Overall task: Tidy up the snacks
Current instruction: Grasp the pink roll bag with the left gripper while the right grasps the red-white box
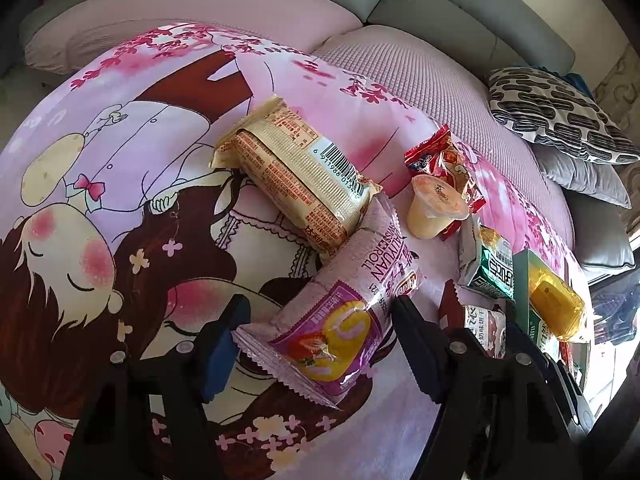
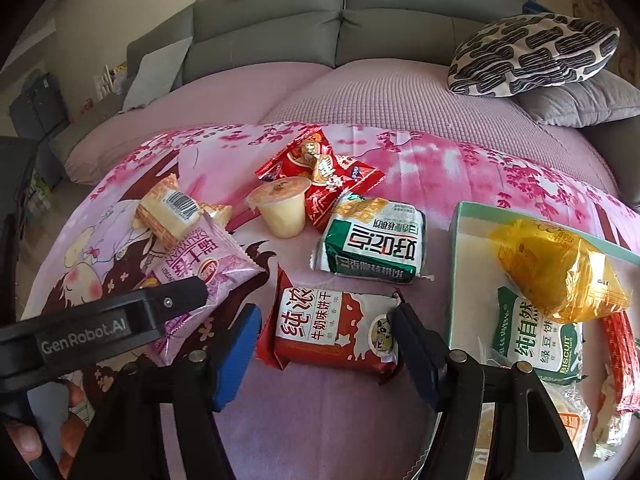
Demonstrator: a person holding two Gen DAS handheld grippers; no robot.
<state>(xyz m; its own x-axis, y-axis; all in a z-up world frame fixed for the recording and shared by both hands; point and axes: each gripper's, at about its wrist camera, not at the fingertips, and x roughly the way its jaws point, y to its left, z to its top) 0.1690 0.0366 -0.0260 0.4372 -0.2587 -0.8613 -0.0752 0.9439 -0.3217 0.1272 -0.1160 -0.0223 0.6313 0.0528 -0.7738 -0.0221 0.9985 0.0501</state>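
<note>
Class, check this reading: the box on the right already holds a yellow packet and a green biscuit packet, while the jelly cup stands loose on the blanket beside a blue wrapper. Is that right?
One detail is wrong. The right wrist view shows the jelly cup beside a red wrapper, not a blue one. The box does hold the yellow packet and green biscuit packet.

Purple Swiss-roll packet (image 1: 340, 320) lies flat at left, touching the beige wafer pack (image 1: 296, 176) beyond it. Red milk-biscuit packet (image 2: 332, 328) lies near centre. Green walnut-biscuit pack (image 2: 372, 244), pudding cup (image 2: 280, 208) and red candy bag (image 2: 320, 176) lie farther. Box (image 2: 460, 248) at right holds yellow (image 2: 560, 268) and green (image 2: 536, 340) packets
</note>
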